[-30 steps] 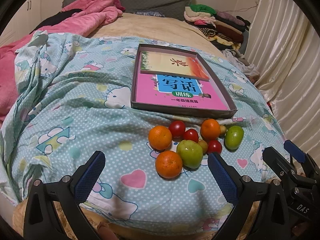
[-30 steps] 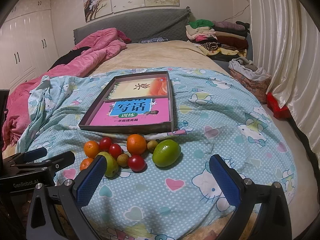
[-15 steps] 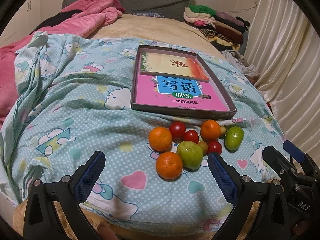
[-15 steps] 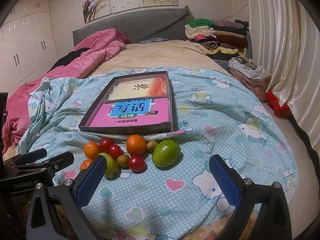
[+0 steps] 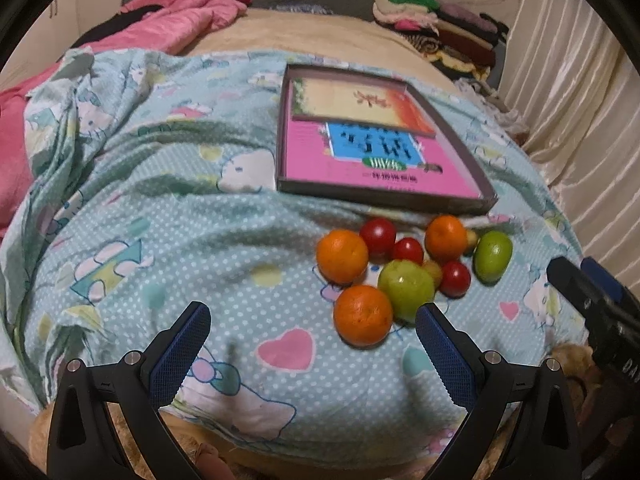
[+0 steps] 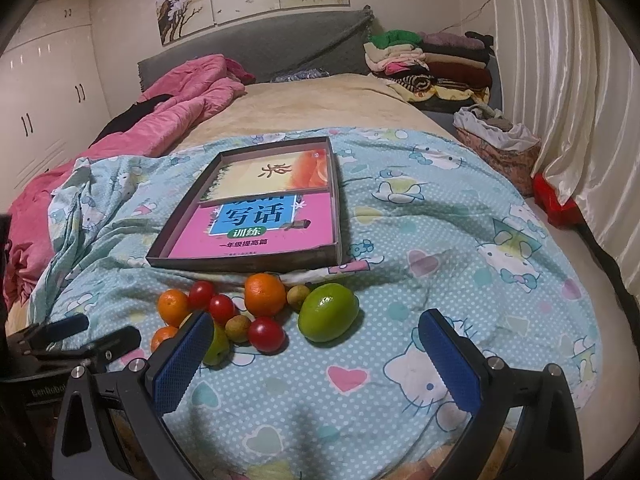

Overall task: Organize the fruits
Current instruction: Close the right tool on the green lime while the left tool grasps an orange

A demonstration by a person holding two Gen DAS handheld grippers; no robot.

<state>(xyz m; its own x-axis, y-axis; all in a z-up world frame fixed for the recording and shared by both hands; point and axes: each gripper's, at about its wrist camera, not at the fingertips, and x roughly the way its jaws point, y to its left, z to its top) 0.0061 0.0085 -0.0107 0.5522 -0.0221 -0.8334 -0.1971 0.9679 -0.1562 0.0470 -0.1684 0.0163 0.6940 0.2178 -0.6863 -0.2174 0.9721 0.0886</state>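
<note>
While both claws hover empty with jaws wide, the bed (image 6: 304, 108) carries everything on a soft blanket (image 6: 440, 216) near its foot edge. Next in size, the tray (image 6: 335, 216) lies flat on the blanket, holding books. Just before its near wall, toward the foot edge, sits the fruit cluster (image 5: 404, 270), pieces touching. Left claw (image 5: 312, 344) faces an orange (image 5: 362, 315); right claw (image 6: 316, 354) faces a green fruit (image 6: 328, 312).

Risk: the blanket probably yields under load. Nudging one piece may roll neighbours off the foot edge. The small tomatoes (image 6: 266, 334) may slip from wide jaws.
</note>
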